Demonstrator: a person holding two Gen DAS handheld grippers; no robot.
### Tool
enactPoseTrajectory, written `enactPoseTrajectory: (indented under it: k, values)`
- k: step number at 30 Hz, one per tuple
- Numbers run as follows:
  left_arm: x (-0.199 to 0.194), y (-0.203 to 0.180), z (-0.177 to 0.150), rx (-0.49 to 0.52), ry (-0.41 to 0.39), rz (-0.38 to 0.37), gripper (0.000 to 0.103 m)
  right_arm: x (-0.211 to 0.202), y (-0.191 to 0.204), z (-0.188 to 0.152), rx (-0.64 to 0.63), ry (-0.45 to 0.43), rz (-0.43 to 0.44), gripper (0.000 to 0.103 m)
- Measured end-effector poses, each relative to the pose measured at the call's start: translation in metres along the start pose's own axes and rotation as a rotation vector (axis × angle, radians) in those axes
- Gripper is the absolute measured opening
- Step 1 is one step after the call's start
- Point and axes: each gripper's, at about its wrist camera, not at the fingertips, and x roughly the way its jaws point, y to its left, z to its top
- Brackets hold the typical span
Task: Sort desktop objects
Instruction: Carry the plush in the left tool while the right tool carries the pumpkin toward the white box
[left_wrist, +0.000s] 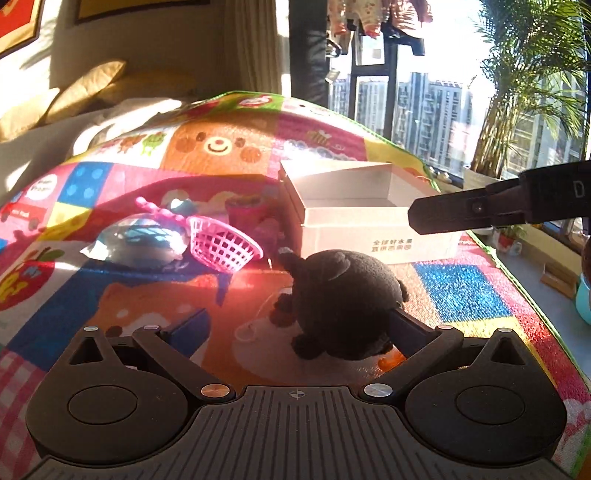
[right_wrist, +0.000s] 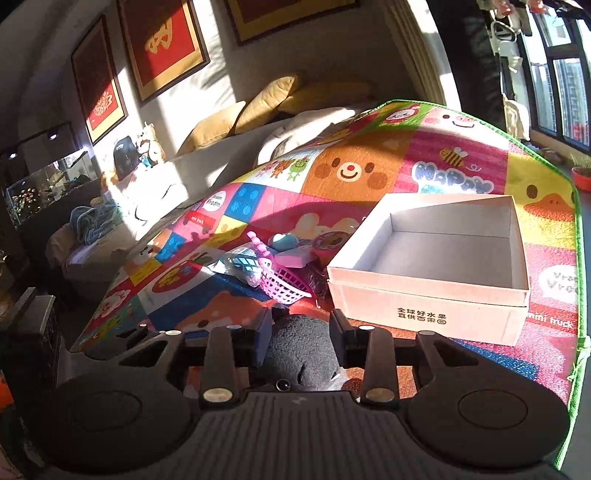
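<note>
Sunlight falls across a colourful cartoon play mat (right_wrist: 369, 173) spread over the surface, with a sofa and yellow cushions (right_wrist: 266, 107) behind it and framed red pictures (right_wrist: 162, 48) on the wall.

White cardboard box (right_wrist: 436, 291) is the landmark: it sits open-topped on the mat, and its inside shows only bare white walls and floor. Just left of the box lies a small pile: a pink plastic basket (right_wrist: 282, 282) tipped on its side, a clear packet with blue contents (right_wrist: 242, 264), and a pink item behind them that is too blurred to name. In front of the box's left corner lies a black plush toy (left_wrist: 343, 291).

Left tool (left_wrist: 295, 328) hovers low over the mat with its 2 fingers spread wide; the plush toy lies between them, and the pads seem not to press it, though the right finger sits very close. Right tool (right_wrist: 301, 334) has its fingers partly apart on either side of the same plush toy, apparently not clamped on it. In the left wrist view, the right tool reaches in over the box's near right corner.
</note>
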Motion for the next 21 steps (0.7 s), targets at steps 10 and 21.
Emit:
enactPoseTrajectory:
  k: [10, 21]
  values:
    - [-0.013, 0.031, 0.003, 0.005, -0.010, 0.197, 0.103, 0.005, -0.005, -0.065, -0.033, 0.128, -0.072, 0.069]
    - [-0.038, 0.045, -0.006, -0.061, -0.001, 0.053, 0.103, 0.017, 0.012, -0.075, -0.160, 0.141, -0.116, 0.055]
